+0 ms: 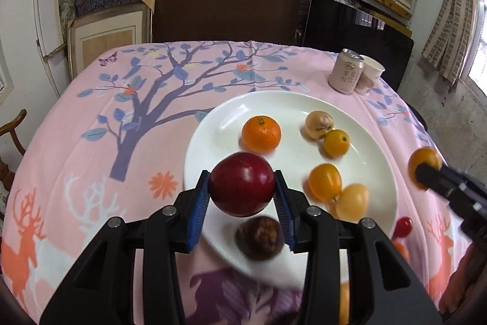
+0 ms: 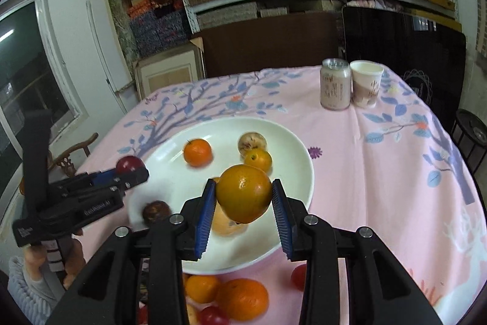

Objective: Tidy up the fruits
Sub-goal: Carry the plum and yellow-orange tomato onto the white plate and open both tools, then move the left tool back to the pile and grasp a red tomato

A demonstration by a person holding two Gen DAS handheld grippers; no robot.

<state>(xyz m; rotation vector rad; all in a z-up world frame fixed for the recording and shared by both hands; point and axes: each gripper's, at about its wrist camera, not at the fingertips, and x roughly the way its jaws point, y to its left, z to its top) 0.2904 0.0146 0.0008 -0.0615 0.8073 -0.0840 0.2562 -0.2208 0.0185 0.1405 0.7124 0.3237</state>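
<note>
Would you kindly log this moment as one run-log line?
left tongs: shut on red apple | right tongs: shut on orange | both above plate

Illegible print on can (image 2: 335,87)

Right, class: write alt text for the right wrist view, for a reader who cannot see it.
The right gripper holds an orange above a white plate of fruit on a pink tablecloth. At left, the left gripper holds a red apple; a can and paper cup stand behind.
</note>
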